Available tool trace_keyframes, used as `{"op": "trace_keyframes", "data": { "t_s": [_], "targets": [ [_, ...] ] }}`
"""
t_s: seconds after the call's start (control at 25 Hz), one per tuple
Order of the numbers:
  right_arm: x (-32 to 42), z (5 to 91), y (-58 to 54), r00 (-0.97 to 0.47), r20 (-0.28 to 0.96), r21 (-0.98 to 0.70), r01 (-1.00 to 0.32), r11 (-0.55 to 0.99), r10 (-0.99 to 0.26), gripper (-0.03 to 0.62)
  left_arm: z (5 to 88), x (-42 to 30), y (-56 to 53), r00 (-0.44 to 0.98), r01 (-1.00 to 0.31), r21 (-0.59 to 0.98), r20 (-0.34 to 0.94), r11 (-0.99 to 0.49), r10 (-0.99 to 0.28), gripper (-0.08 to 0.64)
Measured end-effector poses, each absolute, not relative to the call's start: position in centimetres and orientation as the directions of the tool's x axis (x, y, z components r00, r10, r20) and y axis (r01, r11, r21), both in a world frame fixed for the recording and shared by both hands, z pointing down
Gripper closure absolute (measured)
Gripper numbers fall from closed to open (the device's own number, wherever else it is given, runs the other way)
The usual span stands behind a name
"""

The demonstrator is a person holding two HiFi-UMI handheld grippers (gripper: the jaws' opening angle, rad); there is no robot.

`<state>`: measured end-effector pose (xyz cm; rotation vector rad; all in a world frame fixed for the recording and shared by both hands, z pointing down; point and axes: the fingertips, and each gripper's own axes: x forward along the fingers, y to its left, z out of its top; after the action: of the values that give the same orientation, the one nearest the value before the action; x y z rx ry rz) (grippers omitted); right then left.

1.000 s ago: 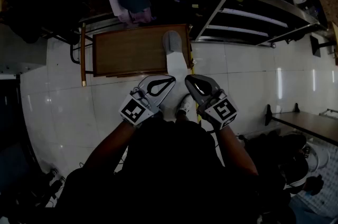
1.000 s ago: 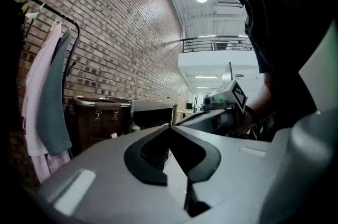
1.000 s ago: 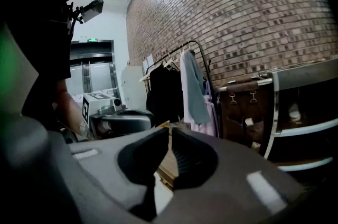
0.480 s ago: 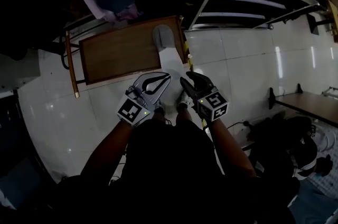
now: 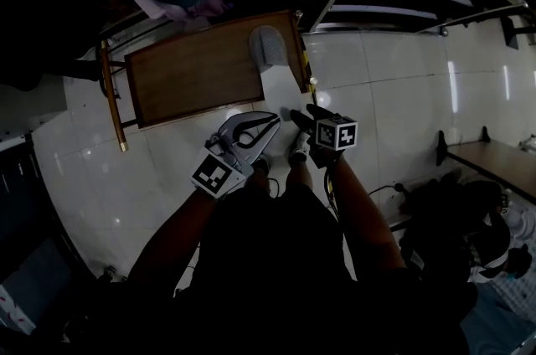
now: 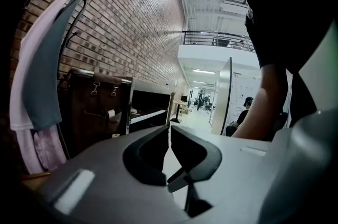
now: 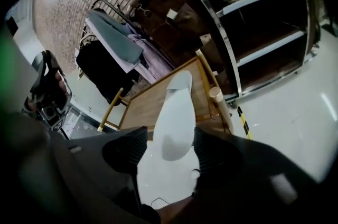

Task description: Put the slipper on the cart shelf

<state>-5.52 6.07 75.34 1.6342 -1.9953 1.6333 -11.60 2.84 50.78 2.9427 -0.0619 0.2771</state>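
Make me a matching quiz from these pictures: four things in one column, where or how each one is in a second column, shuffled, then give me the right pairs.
1. slipper
2. left gripper
3. right gripper
4. lilac garment

A. jaws together
B. hanging up in the background
C. jaws apart
D. resting on the wooden cart shelf

Pairs: 1-D, 2-A, 3-C, 4-B.
The right gripper's jaws are opening; the slipper lies ahead of them, untouched.

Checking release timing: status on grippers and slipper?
Right gripper opening, slipper inside, not pinched. Left gripper shut, empty. Toe on cart shelf, heel overhanging. Nothing blocking.
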Motion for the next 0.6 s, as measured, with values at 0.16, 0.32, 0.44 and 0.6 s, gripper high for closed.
{"op": "trace_keyframes", "data": {
  "t_s": [0.16,0.32,0.44,0.6],
  "targets": [
    [-5.9,78.7,5.4,-0.444,0.646,-0.678,-0.708,-0.199,-0.620,0.324,52.9,-11.2,2.0,0.978,-0.075,0.197,0.205,-0.978,-0.033,0.540],
    [-6.1,80.9,4.3,-0.467,0.625,-0.728,-0.638,-0.251,-0.626,0.314,54.0,-10.6,0.8,0.977,-0.078,0.201,0.209,-0.976,-0.035,0.540],
    [-6.4,82.1,3.9,-0.496,0.600,-0.765,-0.585,-0.269,-0.628,0.314,54.9,-10.0,0.3,0.977,-0.071,0.197,0.213,-0.978,-0.028,0.540],
    [-6.8,82.6,3.1,-0.528,0.567,-0.796,-0.548,-0.256,-0.632,0.316,55.8,-9.6,0.0,0.974,-0.068,0.220,0.225,-0.973,-0.017,0.540]
  ]
}}
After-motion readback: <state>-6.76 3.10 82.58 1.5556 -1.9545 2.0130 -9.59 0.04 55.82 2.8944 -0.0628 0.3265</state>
